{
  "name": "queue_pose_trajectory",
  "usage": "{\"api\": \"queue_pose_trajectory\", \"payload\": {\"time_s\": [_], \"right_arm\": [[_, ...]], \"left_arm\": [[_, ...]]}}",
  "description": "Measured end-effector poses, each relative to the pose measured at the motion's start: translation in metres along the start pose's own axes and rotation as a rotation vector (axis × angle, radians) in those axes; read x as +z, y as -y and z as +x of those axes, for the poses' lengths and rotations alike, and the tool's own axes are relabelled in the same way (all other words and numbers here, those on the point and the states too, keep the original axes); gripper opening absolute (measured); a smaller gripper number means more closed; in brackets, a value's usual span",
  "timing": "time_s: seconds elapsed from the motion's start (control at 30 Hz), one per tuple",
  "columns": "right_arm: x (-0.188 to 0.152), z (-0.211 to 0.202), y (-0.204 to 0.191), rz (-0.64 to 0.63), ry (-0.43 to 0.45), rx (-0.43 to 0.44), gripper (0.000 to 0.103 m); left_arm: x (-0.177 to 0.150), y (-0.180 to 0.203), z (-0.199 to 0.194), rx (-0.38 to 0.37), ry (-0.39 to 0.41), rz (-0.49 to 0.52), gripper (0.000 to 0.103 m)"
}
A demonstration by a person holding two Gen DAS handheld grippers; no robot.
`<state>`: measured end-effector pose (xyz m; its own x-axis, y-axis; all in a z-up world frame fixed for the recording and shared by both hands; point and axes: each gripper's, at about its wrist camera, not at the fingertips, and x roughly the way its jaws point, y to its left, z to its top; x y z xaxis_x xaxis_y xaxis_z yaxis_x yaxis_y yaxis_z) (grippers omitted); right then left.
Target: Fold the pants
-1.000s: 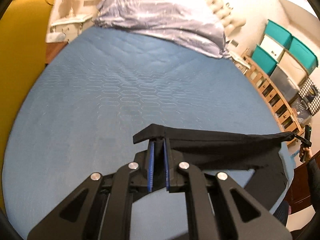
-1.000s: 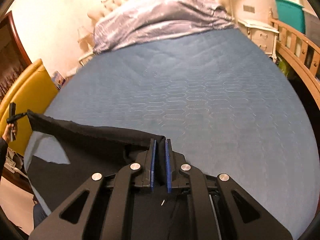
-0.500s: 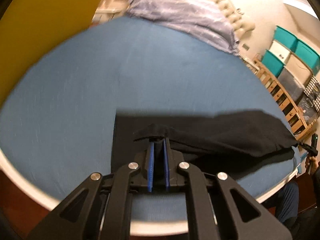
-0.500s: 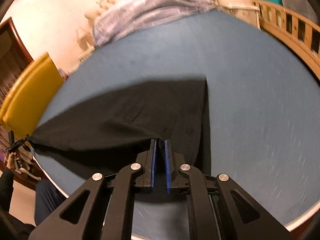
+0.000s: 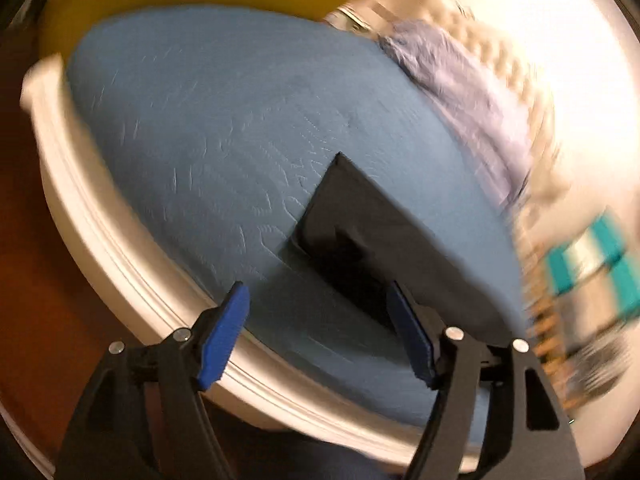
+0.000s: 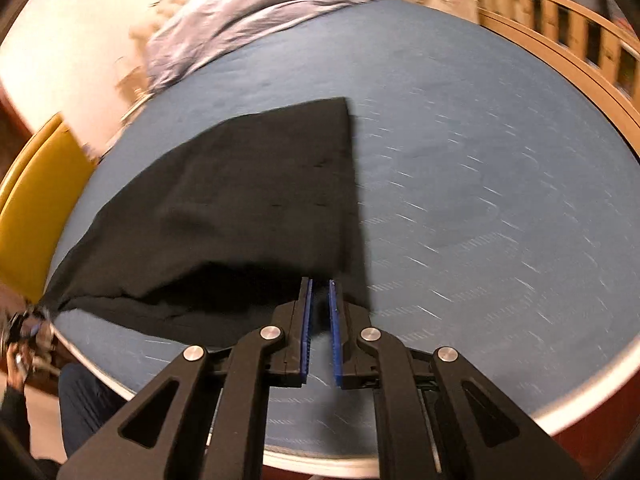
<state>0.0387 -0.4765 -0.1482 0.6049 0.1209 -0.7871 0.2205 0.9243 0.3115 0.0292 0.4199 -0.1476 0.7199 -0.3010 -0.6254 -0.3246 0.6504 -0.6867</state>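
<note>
A wide bed [image 6: 500, 168] with a blue quilted cover fills the room. At its head, a rumpled lavender duvet [image 6: 256, 12] against a tufted cream headboard [image 5: 496, 52]. Beside the bed, a yellow chair [image 6: 36, 208] and, seemingly, wooden shelving [image 6: 576, 40].

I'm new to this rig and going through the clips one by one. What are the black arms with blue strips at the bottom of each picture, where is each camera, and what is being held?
There is no robot here. A person holds a handheld two-finger gripper in each hand, and each one carries a wide-angle camera that looks along its fingers. The black arms are those fingers, and the blue strips are their pads.

One picture looks out from the left gripper, whose jaws are wide open and empty. The other looks out from the right gripper. Its jaws are nearly closed at the edge of the black pants, but motion blur hides whether they are pinching the cloth.

The pants lie spread on a blue mattress, with a lilac blanket bunched at the head of the bed.
</note>
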Motion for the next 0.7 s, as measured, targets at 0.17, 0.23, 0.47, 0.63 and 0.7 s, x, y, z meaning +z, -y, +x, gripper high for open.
{"api": "queue_pose_trajectory", "payload": {"time_s": [0.17,0.23,0.47,0.63,0.7], "right_arm": [[-0.006,-0.029,0.005,0.143,0.044,0.083,0.028],[-0.008,-0.035,0.003,0.211,0.057,0.103,0.041],[-0.010,-0.036,-0.015,0.310,0.055,0.108,0.077],[-0.014,-0.026,-0.006,0.558,0.024,0.244,0.077],[-0.012,-0.019,-0.009,0.607,0.015,0.279,0.070]], "left_arm": [[-0.005,-0.007,0.004,-0.180,-0.059,-0.301,0.076],[-0.001,-0.006,0.018,-0.166,-0.089,-0.369,0.075],[0.022,-0.002,0.053,-0.066,-0.135,-0.385,0.048],[0.035,0.009,0.060,-0.037,-0.132,-0.302,0.015],[0.033,0.009,0.059,-0.038,-0.130,-0.286,0.011]]}}
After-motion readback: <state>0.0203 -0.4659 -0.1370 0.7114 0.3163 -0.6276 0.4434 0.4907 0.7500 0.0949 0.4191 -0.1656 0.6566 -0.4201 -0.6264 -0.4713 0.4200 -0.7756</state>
